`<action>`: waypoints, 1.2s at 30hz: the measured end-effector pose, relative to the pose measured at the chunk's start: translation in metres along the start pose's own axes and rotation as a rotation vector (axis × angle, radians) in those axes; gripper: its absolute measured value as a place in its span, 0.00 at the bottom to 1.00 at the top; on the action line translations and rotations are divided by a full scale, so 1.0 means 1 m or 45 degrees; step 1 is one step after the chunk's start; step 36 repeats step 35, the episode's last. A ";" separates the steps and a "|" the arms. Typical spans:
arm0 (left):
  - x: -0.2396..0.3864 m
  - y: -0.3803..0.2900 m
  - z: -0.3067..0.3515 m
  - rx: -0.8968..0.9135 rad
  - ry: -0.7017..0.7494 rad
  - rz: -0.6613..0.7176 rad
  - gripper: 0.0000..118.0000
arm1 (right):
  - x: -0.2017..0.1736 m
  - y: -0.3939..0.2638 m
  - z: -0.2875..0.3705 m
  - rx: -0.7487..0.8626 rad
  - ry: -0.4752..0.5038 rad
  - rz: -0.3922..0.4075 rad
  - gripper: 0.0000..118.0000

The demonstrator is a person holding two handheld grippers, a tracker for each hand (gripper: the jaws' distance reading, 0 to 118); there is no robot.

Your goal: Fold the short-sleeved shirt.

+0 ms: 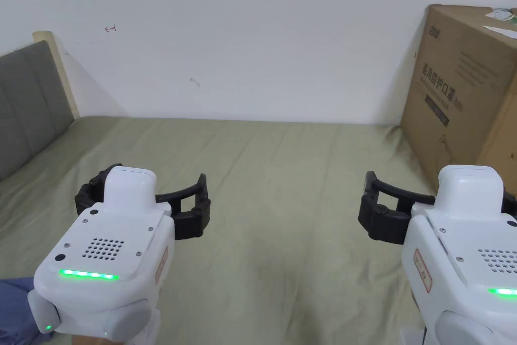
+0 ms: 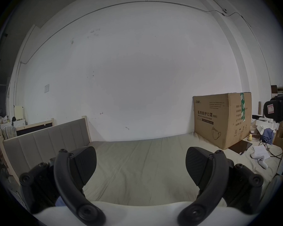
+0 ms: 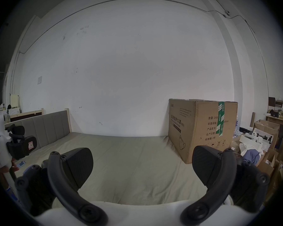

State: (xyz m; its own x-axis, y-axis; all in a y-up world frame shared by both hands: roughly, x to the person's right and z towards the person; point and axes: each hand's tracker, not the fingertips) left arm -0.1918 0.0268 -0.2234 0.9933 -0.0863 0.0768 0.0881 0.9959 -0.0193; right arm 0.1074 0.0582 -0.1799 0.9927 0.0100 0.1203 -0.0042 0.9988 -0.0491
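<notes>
At the far left, a grey padded headboard with a pale wooden frame (image 1: 28, 103) stands along the edge of a bed covered by a wrinkled olive-green sheet (image 1: 282, 169). In the bottom left corner of the head view a bit of blue-grey cloth (image 1: 12, 305) lies at the sheet's edge; whether it is the short-sleeved shirt cannot be told. The left gripper (image 1: 144, 199), a white handheld unit with a green light strip and black curved jaws, hangs above the sheet, its jaws spread wide with nothing between them; in the left gripper view its textured black pads (image 2: 86, 162) stand far apart over bare bedding. A plain white wall (image 1: 262, 38) rises behind the bed. The right gripper (image 3: 142, 166), of the same white and black make, is level with the left one and well apart from it, and its jaws too are spread and empty, with the sheet showing between them. At the far right a large brown cardboard box with printed writing and green tape (image 3: 203, 128) sits on the bed against the wall, and beyond it, off the bed, lies a clutter of cartons and white and blue cloth (image 3: 252, 151).
</notes>
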 end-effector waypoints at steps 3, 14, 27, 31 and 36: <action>0.000 0.001 0.000 -0.002 -0.002 -0.001 0.94 | 0.000 -0.001 -0.002 -0.009 -0.001 0.000 1.00; -0.005 0.003 0.001 0.000 0.000 0.020 0.94 | 0.007 0.012 -0.036 -0.645 -0.296 -0.399 1.00; -0.009 0.000 0.001 -0.017 0.014 0.034 0.94 | 0.006 0.005 -0.041 -0.728 -0.214 -0.313 1.00; -0.010 0.000 0.002 -0.013 0.012 0.043 0.94 | 0.000 0.008 -0.037 -0.694 -0.184 -0.268 1.00; -0.010 0.001 0.002 -0.011 0.009 0.053 0.94 | -0.004 0.012 -0.034 -0.681 -0.223 -0.286 1.00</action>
